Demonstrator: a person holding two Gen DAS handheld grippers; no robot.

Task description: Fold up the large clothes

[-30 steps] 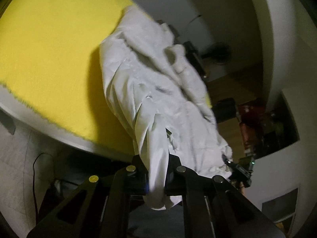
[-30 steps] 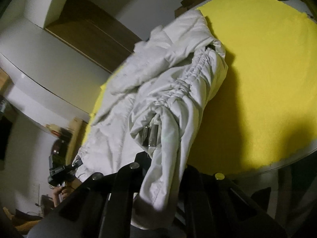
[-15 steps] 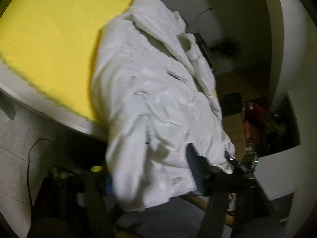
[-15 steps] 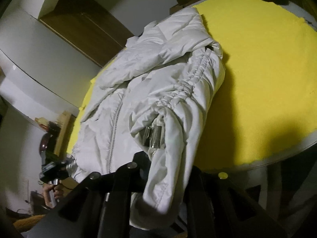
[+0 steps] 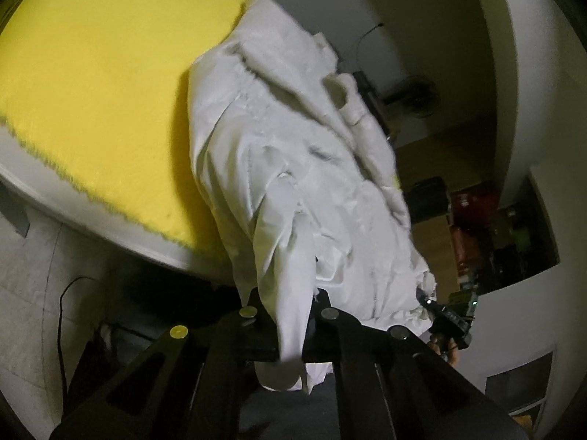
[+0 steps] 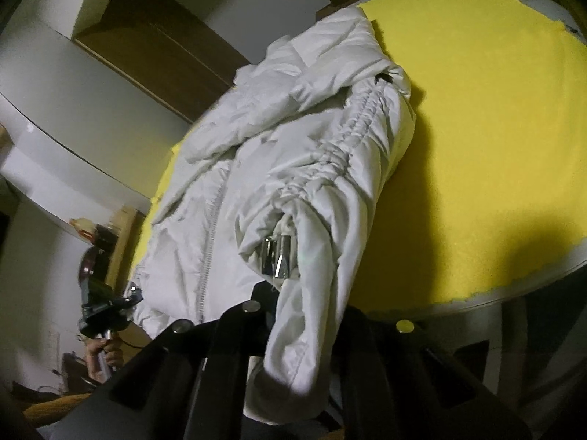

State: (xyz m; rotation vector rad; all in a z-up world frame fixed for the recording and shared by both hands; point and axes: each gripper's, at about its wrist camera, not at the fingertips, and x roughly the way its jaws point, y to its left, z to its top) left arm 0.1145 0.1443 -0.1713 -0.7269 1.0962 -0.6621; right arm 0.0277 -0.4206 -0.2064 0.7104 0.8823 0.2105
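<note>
The left gripper point(image 5: 290, 315) had its fingers clamped on a fold of the white jacket point(image 5: 293, 168); the right gripper point(image 6: 304, 315) was closing on a sleeve. The jacket trailed up the frame's centre onto the yellow worktop point(image 5: 91, 84).

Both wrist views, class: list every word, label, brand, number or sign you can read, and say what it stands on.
None: no readable text in either view.
White jacket: no label or print shows.
Yellow cloth: plain.
Cluttered shelf: items too dark and blurred to read.
</note>
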